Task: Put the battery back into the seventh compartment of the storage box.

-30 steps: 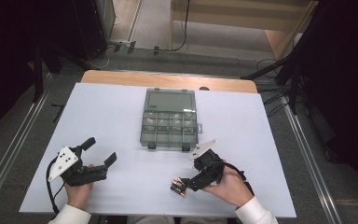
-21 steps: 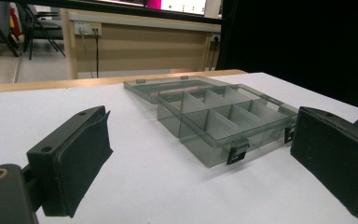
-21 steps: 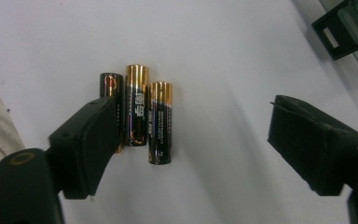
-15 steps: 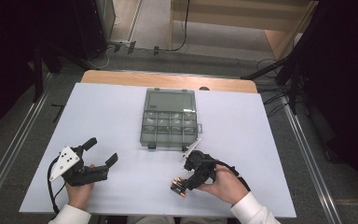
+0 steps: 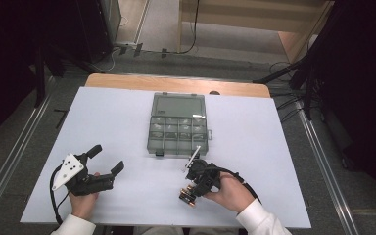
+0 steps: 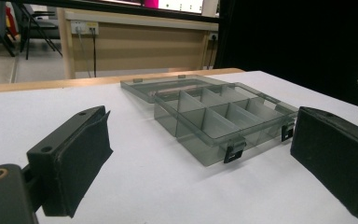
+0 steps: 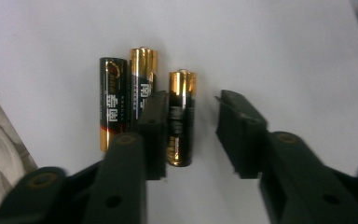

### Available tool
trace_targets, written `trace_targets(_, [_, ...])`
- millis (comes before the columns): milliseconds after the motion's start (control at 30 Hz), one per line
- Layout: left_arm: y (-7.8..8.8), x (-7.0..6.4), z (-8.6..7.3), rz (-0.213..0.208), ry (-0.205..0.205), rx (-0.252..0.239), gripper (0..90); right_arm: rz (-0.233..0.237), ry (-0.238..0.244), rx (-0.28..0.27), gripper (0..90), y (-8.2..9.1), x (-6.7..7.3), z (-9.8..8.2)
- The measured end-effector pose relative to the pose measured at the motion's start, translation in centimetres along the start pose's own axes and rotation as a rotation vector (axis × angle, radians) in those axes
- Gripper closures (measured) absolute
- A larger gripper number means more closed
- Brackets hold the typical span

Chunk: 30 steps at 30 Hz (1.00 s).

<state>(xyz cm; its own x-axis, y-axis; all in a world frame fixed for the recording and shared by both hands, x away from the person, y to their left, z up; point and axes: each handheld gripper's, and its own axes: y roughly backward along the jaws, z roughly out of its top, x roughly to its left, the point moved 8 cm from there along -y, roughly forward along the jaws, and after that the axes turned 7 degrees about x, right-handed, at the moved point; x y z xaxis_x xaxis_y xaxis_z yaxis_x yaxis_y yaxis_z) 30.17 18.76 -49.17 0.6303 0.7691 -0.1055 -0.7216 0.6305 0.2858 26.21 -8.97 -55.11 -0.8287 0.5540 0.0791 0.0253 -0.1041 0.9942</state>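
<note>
White covering spreads across the desk, with a wooden edge at the far side and dark floor and cables around it. At mid-desk sits a clear plastic compartment box, its lid laid open and flat behind it. Near the front edge lie three batteries side by side, and the right claw is angled down over them; its jaws have just been closing. In the right gripper view the rightmost battery lies between the jaws, the left pad against its side, while a gap of bare desk separates it from the right pad, so nothing is gripped yet. The left claw rests at the front left of the desk with jaws wide and empty, pointed toward the box. Judging by this, the step in hand is picking one battery off the desk, probably to drop into a compartment. Next, the jaws need to close until both pads pinch that battery alone, without dragging its neighbours, then lift straight up and carry it toward the box.
</note>
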Motion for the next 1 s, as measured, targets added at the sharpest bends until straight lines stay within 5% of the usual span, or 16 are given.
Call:
trace_targets(200, [0.0,-0.1,0.0,-0.002,0.0,0.0,4.5,-0.007,-0.05,0.074,77.0,-0.3,-0.1,0.3])
trace_targets(467, [0.0,-0.1,0.0,-0.004,0.001,0.001,4.5,0.015,-0.08,0.09,77.9,-0.2,-0.1,0.1])
trace_targets(767, [-0.1,-0.1,0.0,-0.005,0.0,0.004,4.5,0.013,-0.095,0.065,78.0,0.1,-0.1,-0.3])
trace_targets(1000, [-0.1,-0.1,-0.1,-0.006,0.0,0.01,4.5,-0.008,-0.121,-0.024,78.0,1.1,-0.3,0.2])
